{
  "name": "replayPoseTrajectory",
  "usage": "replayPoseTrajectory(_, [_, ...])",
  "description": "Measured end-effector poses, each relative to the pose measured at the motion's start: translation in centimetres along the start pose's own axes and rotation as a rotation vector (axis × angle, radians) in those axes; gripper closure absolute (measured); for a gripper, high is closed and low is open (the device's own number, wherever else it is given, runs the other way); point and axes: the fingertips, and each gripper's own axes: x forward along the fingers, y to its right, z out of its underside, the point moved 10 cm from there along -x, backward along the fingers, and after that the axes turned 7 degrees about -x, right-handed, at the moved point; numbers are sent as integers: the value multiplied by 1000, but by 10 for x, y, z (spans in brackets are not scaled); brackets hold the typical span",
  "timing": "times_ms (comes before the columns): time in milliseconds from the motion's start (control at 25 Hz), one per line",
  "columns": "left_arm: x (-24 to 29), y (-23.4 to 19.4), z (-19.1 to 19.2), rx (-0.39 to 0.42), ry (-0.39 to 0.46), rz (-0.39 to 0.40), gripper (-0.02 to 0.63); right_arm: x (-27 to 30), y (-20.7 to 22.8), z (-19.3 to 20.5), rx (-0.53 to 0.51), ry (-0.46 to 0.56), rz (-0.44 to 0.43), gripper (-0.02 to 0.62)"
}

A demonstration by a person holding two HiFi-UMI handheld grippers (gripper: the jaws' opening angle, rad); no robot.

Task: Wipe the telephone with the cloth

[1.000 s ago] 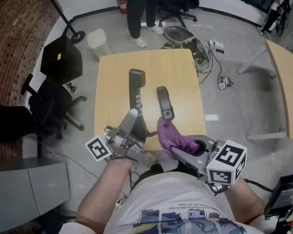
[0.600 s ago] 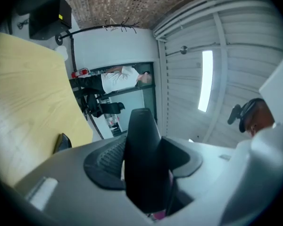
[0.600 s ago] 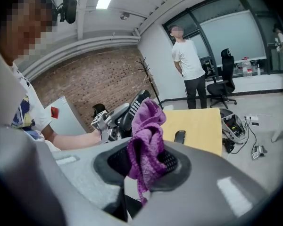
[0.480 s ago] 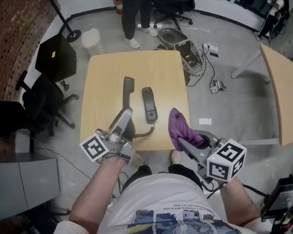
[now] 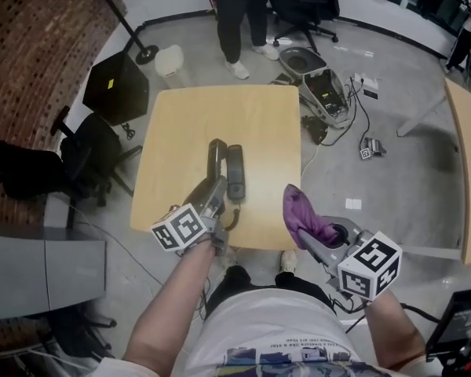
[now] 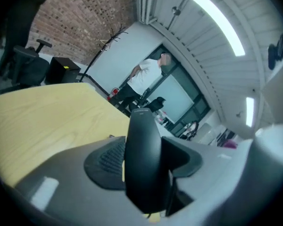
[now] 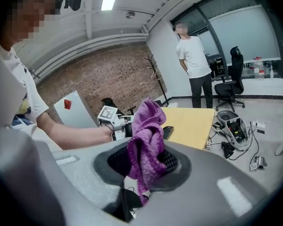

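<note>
Lowered, left tool (image 5: 217,187) grips the black handset (image 6: 142,159); right tool (image 5: 310,234) pinches the purple cloth (image 5: 298,206).

The right gripper (image 7: 144,163) had its jaws closed on the purple cloth (image 7: 146,135), which stood bunched up between the pads, with a tail hanging below them. Beyond the cloth lay the light wooden table (image 7: 193,121), with a dark part of the telephone (image 7: 167,132) on it. At the left, a bare arm (image 7: 70,133) reached in with the left gripper (image 7: 114,121), its marker cube facing the camera. A person (image 7: 195,65) stood behind the table, near a black office chair (image 7: 228,86) and a brick wall (image 7: 99,79).
</note>
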Motion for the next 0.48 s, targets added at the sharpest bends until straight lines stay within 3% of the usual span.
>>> replayPoseTrajectory(120, [18, -2, 11, 59, -12, -111, 356, -7, 13, 9, -4, -17, -16, 511])
replayPoseTrajectory(480, [66, -16, 24, 260, -108, -335, 356, -18, 38, 21, 5, -50, -12, 511])
